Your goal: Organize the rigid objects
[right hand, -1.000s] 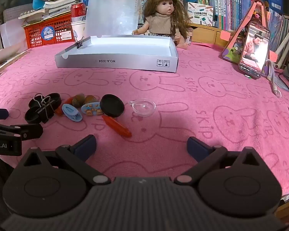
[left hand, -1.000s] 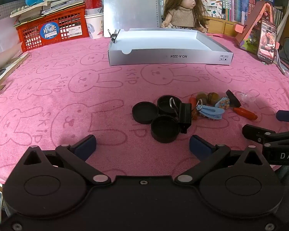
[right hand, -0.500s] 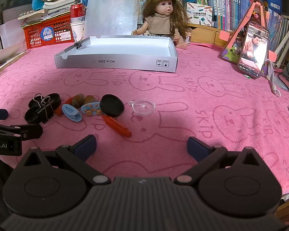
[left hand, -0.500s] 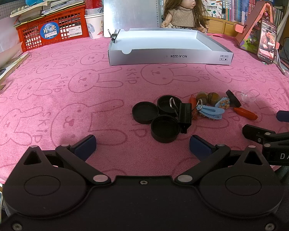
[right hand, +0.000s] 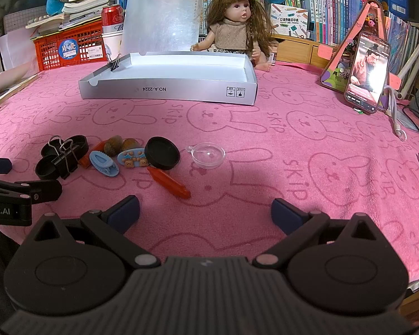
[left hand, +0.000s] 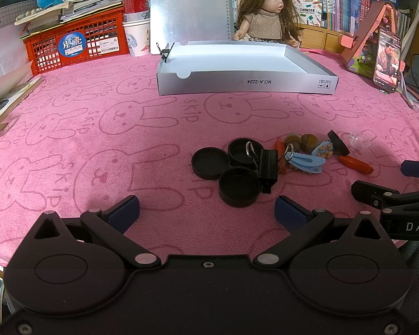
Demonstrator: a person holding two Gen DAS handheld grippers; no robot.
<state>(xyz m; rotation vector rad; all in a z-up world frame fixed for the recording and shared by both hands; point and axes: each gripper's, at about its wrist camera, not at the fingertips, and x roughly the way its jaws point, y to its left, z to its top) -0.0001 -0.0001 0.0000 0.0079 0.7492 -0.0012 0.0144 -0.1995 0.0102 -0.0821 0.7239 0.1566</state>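
Unmoved since a second ago — left hand-held gripper (left hand: 206, 209) and right hand-held gripper (right hand: 205, 210), both spread wide and gripping nothing, poised low over the pink bunny-print cloth (right hand: 293, 150) on the counter. Just beyond, clustered together: black round lids (left hand: 238, 185), black binder clip (left hand: 268, 164), blue hair clip (right hand: 103, 163), orange crayon (right hand: 169, 182), clear dish (right hand: 208, 155). Farther back — open silver box (left hand: 245, 82), apart from the cluster, doll (right hand: 236, 30) behind.
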